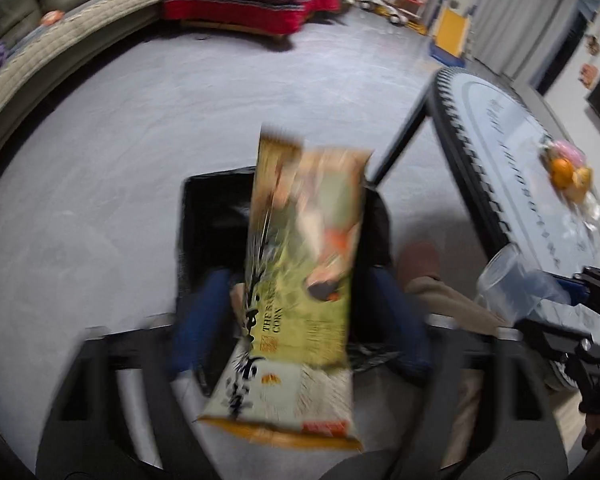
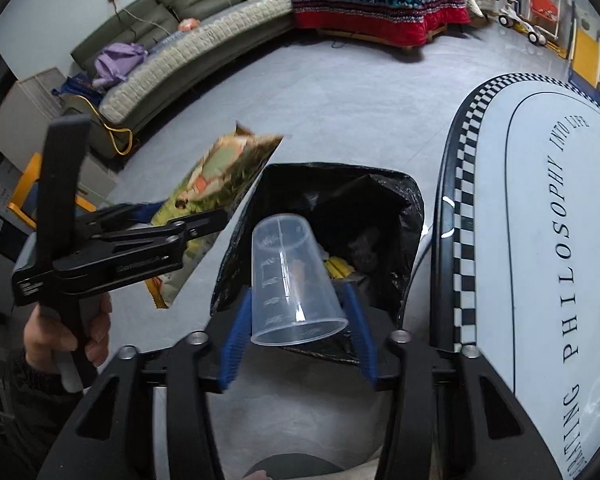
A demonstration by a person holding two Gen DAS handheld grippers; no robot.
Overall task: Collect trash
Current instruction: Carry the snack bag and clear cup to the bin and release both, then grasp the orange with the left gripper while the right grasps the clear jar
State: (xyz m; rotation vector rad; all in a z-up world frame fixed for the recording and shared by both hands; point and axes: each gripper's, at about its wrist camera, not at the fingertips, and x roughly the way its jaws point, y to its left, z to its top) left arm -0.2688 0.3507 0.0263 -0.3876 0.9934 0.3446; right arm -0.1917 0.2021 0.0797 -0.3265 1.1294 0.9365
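A black-lined trash bin (image 2: 404, 204) stands on the grey floor with scraps inside; it also shows in the left wrist view (image 1: 204, 216). My left gripper (image 1: 300, 320) has its blue fingers spread wide, with a yellow-green corn snack bag (image 1: 300, 280) lying between them over the bin, blurred; whether the fingers touch it I cannot tell. From the right wrist view the snack bag (image 2: 224, 168) sits at that gripper's tip, left of the bin. My right gripper (image 2: 298, 320) is shut on a clear plastic measuring cup (image 2: 292, 288), mouth toward me, above the bin's near rim.
A white oval table (image 2: 540, 240) with a checkered border stands right of the bin; in the left wrist view a bagged orange item (image 1: 568, 172) lies on the table (image 1: 500, 128). A green sofa (image 2: 188, 40) curves along the back left. A patterned red cloth (image 2: 380, 4) hangs at the back.
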